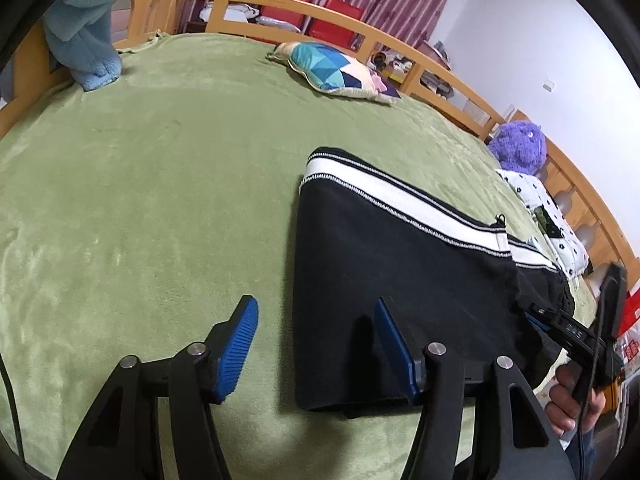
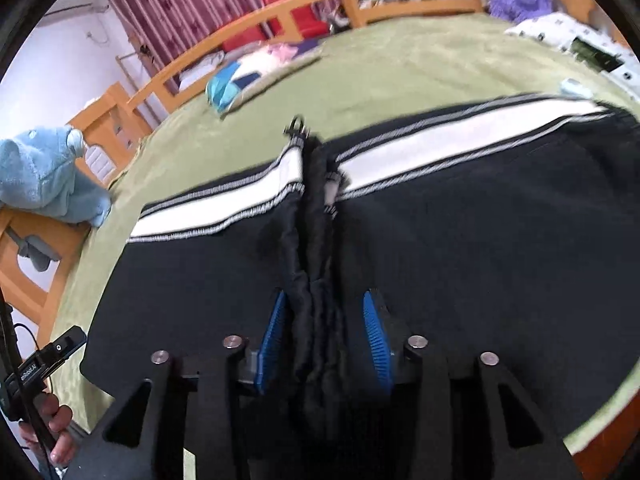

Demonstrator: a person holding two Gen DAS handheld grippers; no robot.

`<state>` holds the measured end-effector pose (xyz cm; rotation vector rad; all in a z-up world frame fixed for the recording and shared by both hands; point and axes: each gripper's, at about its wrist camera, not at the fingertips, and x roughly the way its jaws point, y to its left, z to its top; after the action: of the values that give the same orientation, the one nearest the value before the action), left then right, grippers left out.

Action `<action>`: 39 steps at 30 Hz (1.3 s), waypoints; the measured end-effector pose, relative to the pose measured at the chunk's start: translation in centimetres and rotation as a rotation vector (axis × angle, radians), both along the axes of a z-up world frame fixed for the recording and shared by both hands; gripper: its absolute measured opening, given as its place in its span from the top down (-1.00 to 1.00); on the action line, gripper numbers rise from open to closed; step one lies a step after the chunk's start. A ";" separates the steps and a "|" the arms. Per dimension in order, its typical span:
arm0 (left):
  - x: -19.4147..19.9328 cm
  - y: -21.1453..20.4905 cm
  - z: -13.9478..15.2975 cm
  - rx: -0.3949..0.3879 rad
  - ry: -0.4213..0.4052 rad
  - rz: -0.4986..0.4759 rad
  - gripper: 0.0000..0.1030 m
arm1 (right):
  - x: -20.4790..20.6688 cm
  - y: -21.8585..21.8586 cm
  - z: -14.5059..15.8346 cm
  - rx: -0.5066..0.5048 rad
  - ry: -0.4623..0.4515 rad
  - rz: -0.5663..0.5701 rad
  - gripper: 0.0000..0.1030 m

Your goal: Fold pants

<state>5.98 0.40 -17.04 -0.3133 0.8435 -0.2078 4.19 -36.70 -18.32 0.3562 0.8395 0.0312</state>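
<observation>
- Right then, the black pants (image 1: pixel 400 264) lay half-folded on the green bed (image 1: pixel 160 200); the left gripper (image 1: pixel 316 344) hung part-open, empty, straddling their near edge.
- The right gripper (image 2: pixel 325 344) sat part-open around the bunched ridge (image 2: pixel 316 240), its fingers (image 2: pixel 376 344) not pressing; a loose pinch risked dragging only the top layer askew.
</observation>
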 end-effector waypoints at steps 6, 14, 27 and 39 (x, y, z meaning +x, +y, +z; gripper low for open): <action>-0.4 -0.4 0.4 0.024 -0.034 0.021 0.04 | -2.9 -2.1 2.0 0.037 -0.119 -0.061 0.04; 0.2 0.4 -1.7 -0.198 0.064 -0.027 0.08 | -4.0 -3.8 2.4 0.103 -0.099 -0.019 0.05; -0.4 -1.3 -2.1 -0.059 0.088 -0.007 -0.02 | -3.5 3.9 -2.3 -0.184 0.028 0.187 0.23; -0.3 -1.2 -3.0 -0.047 0.137 0.010 -0.11 | -6.4 -2.5 0.9 -0.048 -0.083 0.097 0.08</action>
<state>5.67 -0.79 -20.03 -0.3789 0.9737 -0.1992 -2.21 -39.23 -17.44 0.2668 0.7740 0.1149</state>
